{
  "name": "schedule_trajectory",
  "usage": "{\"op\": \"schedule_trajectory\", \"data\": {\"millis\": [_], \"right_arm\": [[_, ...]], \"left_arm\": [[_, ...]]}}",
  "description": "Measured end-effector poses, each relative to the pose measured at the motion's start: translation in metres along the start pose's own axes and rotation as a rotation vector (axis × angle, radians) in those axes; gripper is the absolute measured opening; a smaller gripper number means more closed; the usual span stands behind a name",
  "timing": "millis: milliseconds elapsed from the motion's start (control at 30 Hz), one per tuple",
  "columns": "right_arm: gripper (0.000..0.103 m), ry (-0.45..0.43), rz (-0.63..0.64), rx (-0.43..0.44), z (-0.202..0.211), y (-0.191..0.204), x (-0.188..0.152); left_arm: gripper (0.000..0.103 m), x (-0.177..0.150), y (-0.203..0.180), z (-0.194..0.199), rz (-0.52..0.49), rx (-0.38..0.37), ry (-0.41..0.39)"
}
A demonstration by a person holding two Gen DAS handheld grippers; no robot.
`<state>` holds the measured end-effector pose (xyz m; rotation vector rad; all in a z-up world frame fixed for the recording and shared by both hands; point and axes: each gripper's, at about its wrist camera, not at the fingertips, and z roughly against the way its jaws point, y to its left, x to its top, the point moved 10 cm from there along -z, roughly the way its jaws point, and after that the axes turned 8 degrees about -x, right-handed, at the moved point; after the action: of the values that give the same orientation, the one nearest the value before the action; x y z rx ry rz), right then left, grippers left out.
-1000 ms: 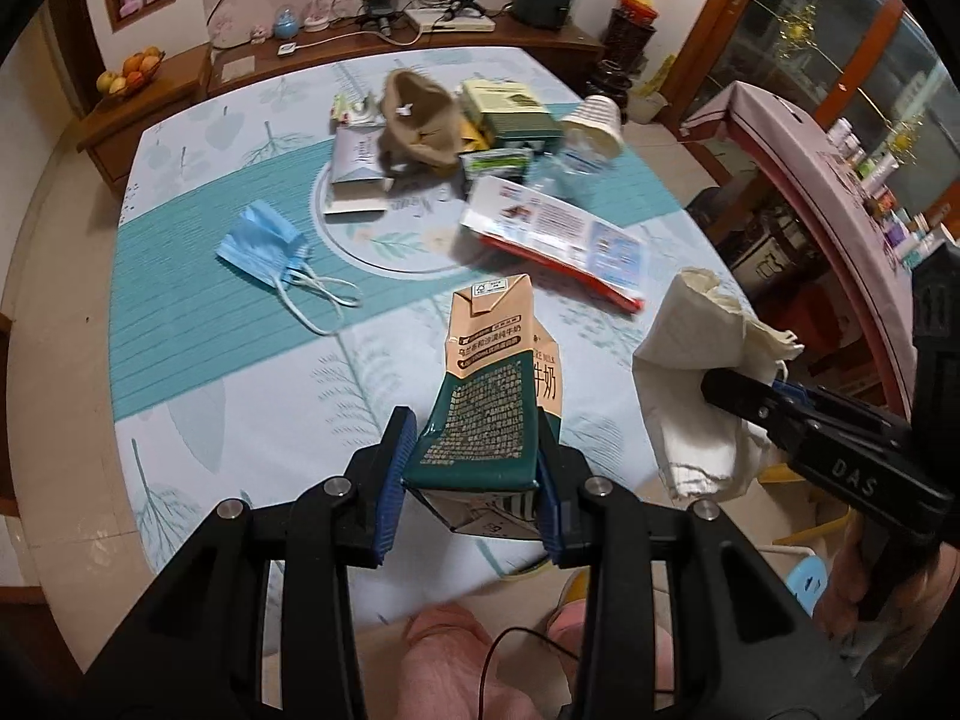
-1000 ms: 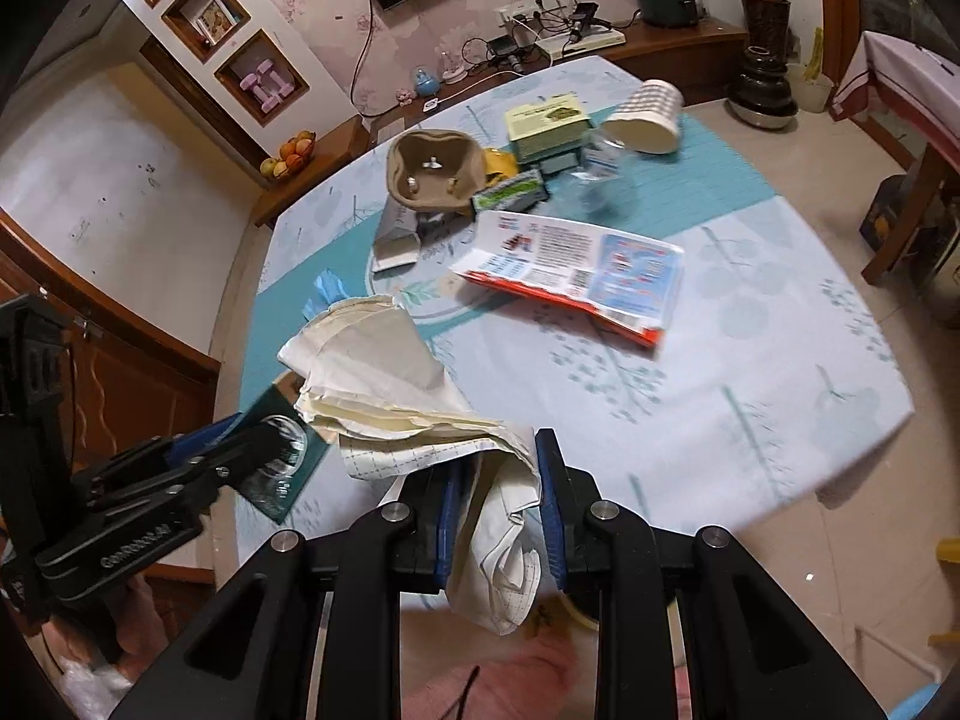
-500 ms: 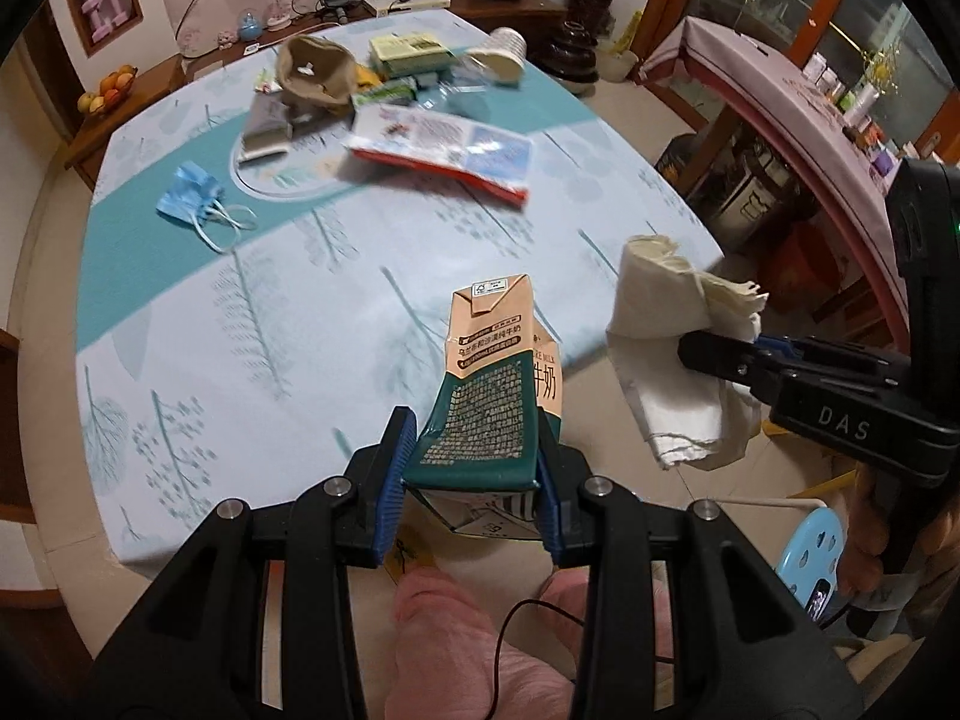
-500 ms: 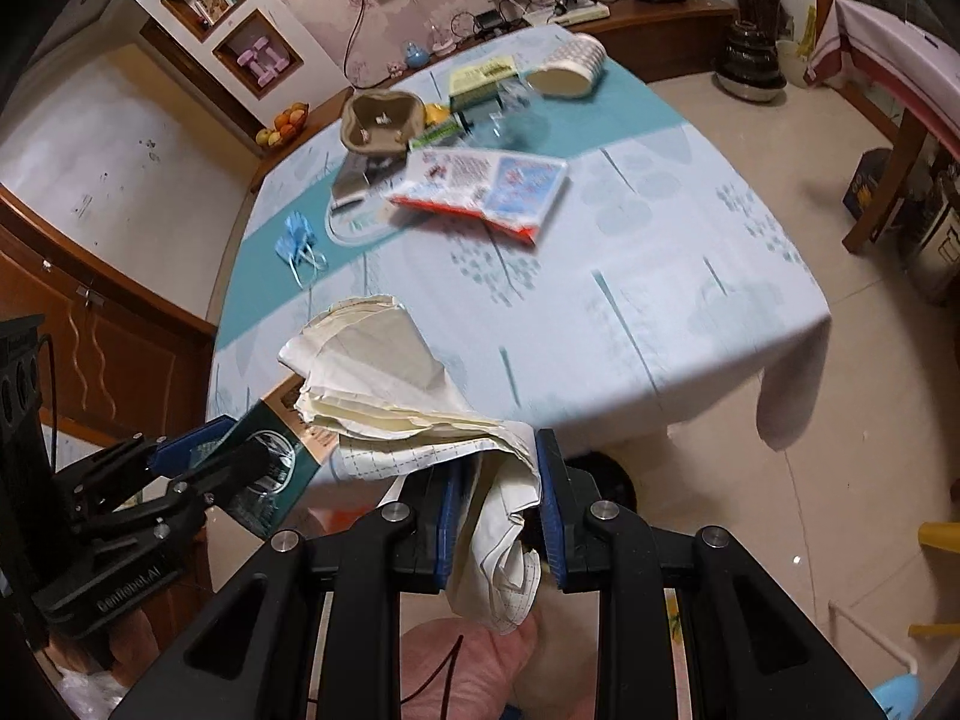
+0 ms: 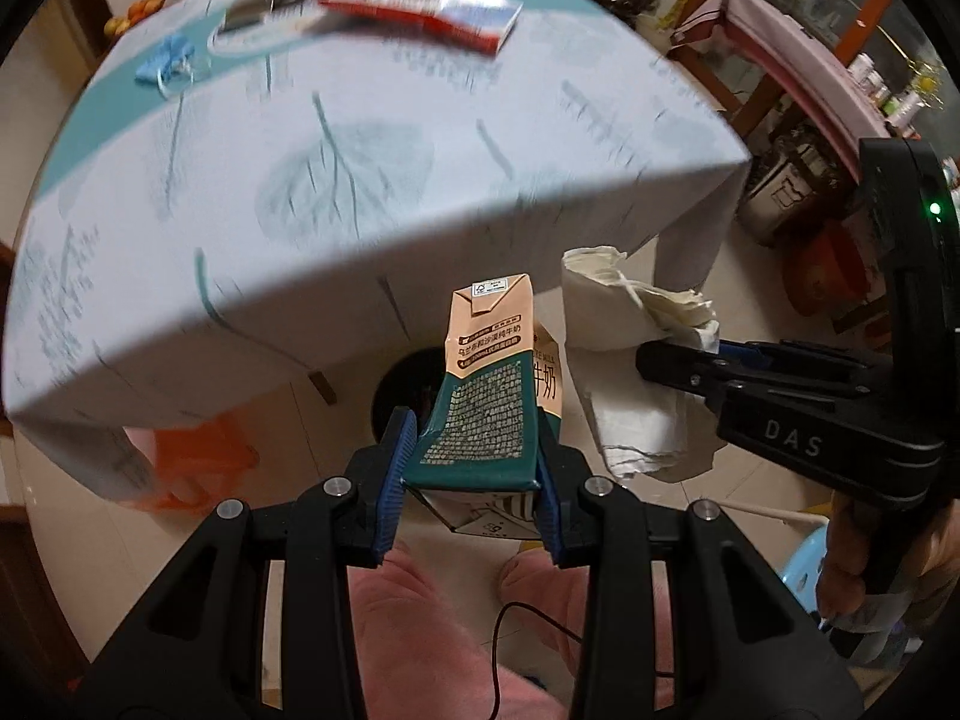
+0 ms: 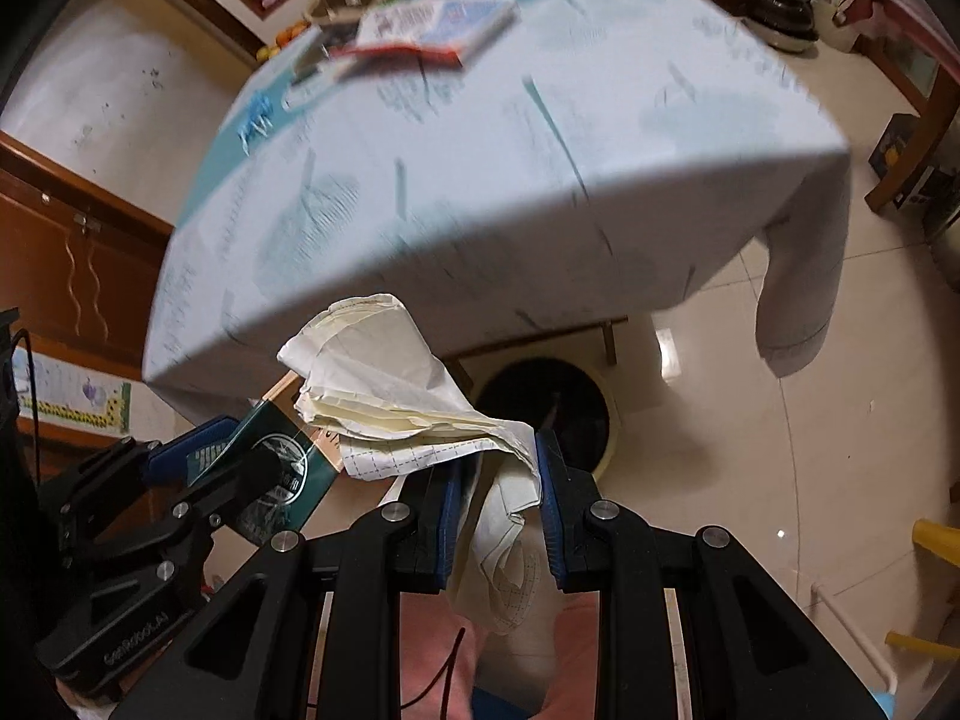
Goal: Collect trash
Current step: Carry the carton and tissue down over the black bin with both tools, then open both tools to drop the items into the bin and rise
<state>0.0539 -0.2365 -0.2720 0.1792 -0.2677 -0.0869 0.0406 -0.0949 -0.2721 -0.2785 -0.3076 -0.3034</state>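
Note:
My left gripper [image 5: 474, 450] is shut on a green and tan milk carton [image 5: 486, 396], held upright in front of the table's near edge. The right gripper [image 6: 498, 468] is shut on a wad of crumpled white paper [image 6: 384, 384]. In the left wrist view that paper [image 5: 636, 360] hangs just right of the carton, with the right gripper [image 5: 672, 360] on it. The right wrist view shows the carton [image 6: 276, 462] low at the left in the left gripper [image 6: 240, 450]. Below both, a round bin with a dark inside [image 6: 564, 414] [image 5: 402, 396] stands on the floor under the table edge.
The table with a pale leaf-print cloth [image 5: 360, 180] fills the upper view; a red and white packet [image 5: 420, 12], a blue face mask [image 5: 168, 60] and other litter lie at its far side. An orange bag [image 5: 198, 462] sits on the floor at left. A person's pink-clad legs [image 5: 420, 630] are below.
Both grippers have pulled back from over the table and sunk below its edge, still holding the carton and the paper. The bin has come into view beneath them.

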Motion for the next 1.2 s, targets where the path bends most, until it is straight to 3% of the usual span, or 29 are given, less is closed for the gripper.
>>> {"op": "schedule_trajectory", "data": {"millis": [433,733,933,1200], "right_arm": [[0.025,0.11,0.013,-0.058,-0.175,-0.03,-0.03],[0.041,0.168,0.004,-0.075,-0.281,-0.045,-0.041],[0.054,0.175,-0.019,-0.076,-0.302,-0.043,-0.042],[0.054,0.147,-0.012,-0.083,-0.288,-0.037,-0.039]], "left_arm": [[0.033,-0.027,0.049,-0.144,0.067,0.07,-0.004],[0.037,-0.036,0.075,-0.218,0.049,0.124,0.007],[0.05,-0.051,0.081,-0.229,0.056,0.123,0.023],[0.05,-0.056,0.087,-0.217,0.046,0.119,0.021]]}}
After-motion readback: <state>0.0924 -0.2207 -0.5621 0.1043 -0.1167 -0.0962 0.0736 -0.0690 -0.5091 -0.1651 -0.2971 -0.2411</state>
